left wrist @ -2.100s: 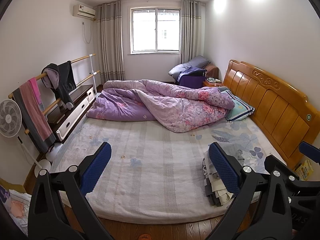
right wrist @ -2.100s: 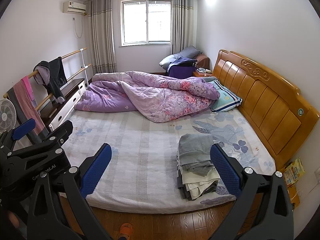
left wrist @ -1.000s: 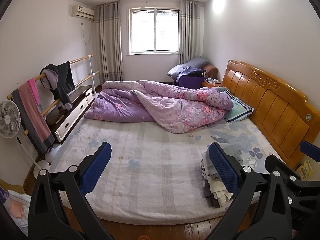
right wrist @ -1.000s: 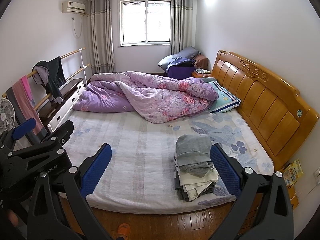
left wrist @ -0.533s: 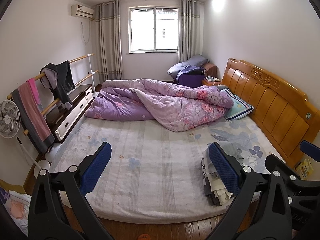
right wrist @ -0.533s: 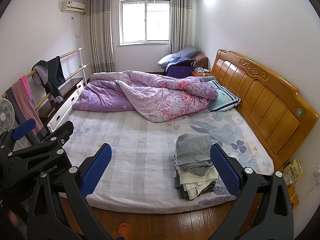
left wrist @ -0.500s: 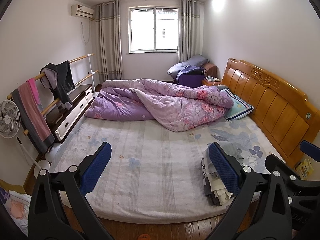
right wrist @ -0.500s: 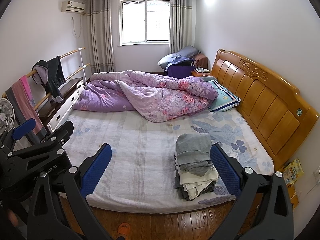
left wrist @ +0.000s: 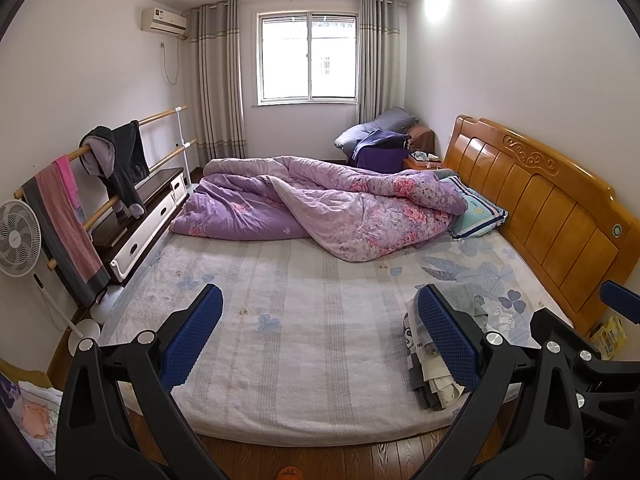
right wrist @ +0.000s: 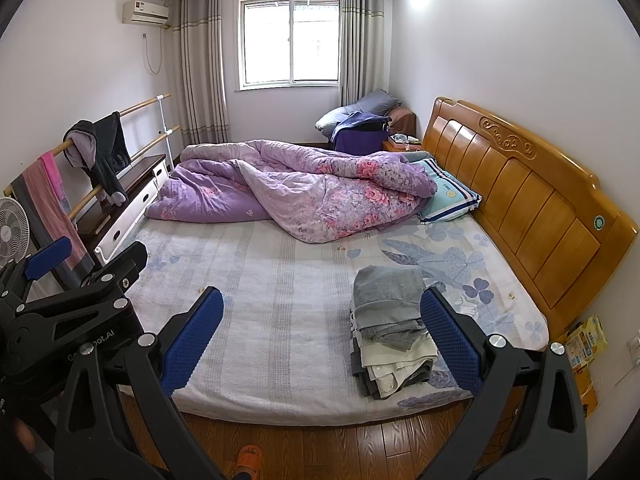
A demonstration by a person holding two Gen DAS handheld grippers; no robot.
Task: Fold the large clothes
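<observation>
A stack of folded clothes (right wrist: 390, 326), grey on top and cream and dark below, lies on the bed's near right corner; it also shows in the left wrist view (left wrist: 430, 372), partly behind a finger. My left gripper (left wrist: 320, 334) is open and empty, held above the bed's foot edge. My right gripper (right wrist: 322, 338) is open and empty, just left of the stack. The left gripper's body (right wrist: 76, 312) shows at the left of the right wrist view.
A crumpled purple floral duvet (left wrist: 320, 208) and a teal pillow (left wrist: 478, 214) lie at the far end of the bed (left wrist: 304, 300). A wooden headboard (left wrist: 540, 208) runs along the right. A rail with hanging clothes (left wrist: 116, 160), a fan (left wrist: 18, 238) and a low cabinet (left wrist: 140, 216) stand at left.
Both views shift only slightly; the grippers have drifted a little back from the bed. Both stay open and empty, and the stack has not moved.
</observation>
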